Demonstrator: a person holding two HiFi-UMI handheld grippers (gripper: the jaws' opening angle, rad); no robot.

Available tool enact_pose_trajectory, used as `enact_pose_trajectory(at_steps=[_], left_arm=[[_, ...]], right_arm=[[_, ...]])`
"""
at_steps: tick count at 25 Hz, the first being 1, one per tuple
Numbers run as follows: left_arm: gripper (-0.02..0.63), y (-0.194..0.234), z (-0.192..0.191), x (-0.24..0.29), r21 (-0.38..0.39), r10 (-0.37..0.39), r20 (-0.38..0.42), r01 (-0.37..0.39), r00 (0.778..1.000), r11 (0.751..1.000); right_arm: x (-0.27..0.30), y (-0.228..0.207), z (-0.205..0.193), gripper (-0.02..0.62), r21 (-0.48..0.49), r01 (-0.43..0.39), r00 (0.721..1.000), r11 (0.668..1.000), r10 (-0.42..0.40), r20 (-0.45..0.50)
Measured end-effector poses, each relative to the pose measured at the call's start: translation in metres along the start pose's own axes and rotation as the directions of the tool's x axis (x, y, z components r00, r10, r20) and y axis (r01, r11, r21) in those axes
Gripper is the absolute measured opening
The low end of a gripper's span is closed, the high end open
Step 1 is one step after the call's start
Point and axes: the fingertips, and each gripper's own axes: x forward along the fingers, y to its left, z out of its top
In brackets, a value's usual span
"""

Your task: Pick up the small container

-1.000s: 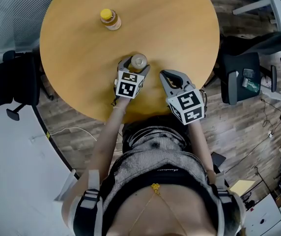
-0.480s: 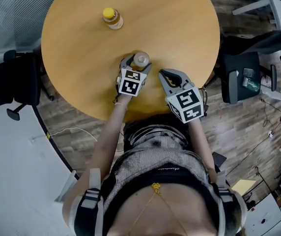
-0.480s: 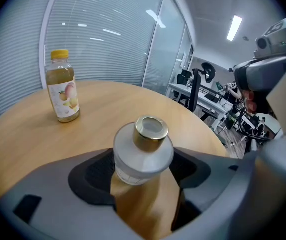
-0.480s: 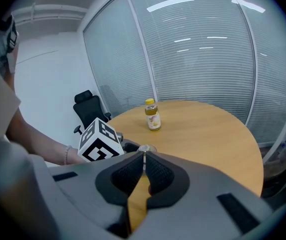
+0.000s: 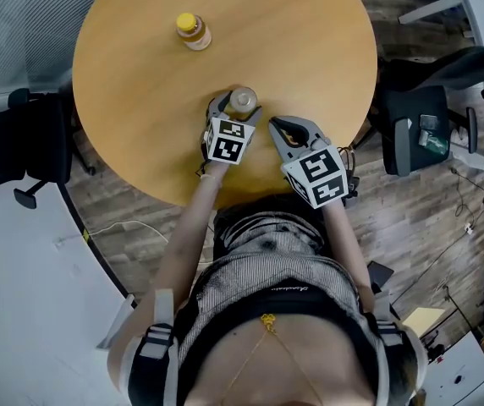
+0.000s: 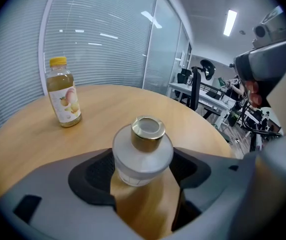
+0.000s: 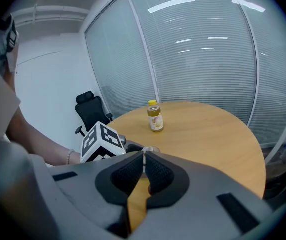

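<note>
The small container (image 5: 243,101) is a frosted glass bottle with a gold collar (image 6: 143,151), near the front of the round wooden table (image 5: 140,100). My left gripper (image 5: 236,106) is shut on it, with a dark pad pressed against each side (image 6: 143,170). I cannot tell whether its base is still touching the wood. My right gripper (image 5: 279,125) is just to the right of it, apart, with its pads together and nothing between them (image 7: 144,166). The left gripper's marker cube (image 7: 102,141) shows in the right gripper view.
A juice bottle with a yellow cap (image 5: 193,30) (image 6: 63,91) (image 7: 155,116) stands upright at the far left of the table. Black office chairs stand at the right (image 5: 420,134) and the left (image 5: 30,134). Glass walls with blinds lie behind the table.
My left gripper and the container have shifted very slightly away from me. My right gripper has drifted a little to the left, toward them.
</note>
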Motion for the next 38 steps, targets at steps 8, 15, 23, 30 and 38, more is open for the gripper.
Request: enact_pose_trajectory(at_steps=[8,15,23,30,38], left_arm=[[0.337,0.002,0.001,0.000,-0.002,0.011,0.018,-0.011,1.000,1.000],[0.337,0.001,0.001,0.001,0.021,-0.009,0.014,0.009,1.000,1.000],[0.337,0.001,0.000,0.003,0.055,-0.065,-0.068,0.069,0.996,0.996],[0.337,0.001,0.001,0.004,0.043,-0.066,-0.012,0.067,0.998,0.997],[0.337,0.002,0.002,0.004,0.024,-0.048,0.012,0.048,0.999,0.999]], right_arm=[[-0.003,0.002,-0.001,0.028,-0.005,0.000,1.000,1.000,0.000,-0.002],[-0.001,0.008,0.000,0.028,-0.018,-0.016,1.000,1.000,0.016,-0.002],[0.002,0.017,0.005,0.028,-0.050,-0.040,0.999,0.998,0.040,-0.001],[-0.001,0.017,0.006,0.028,-0.067,-0.047,0.999,0.997,0.047,-0.001],[-0.004,0.019,0.004,0.028,-0.068,-0.055,0.998,0.996,0.055,0.003]])
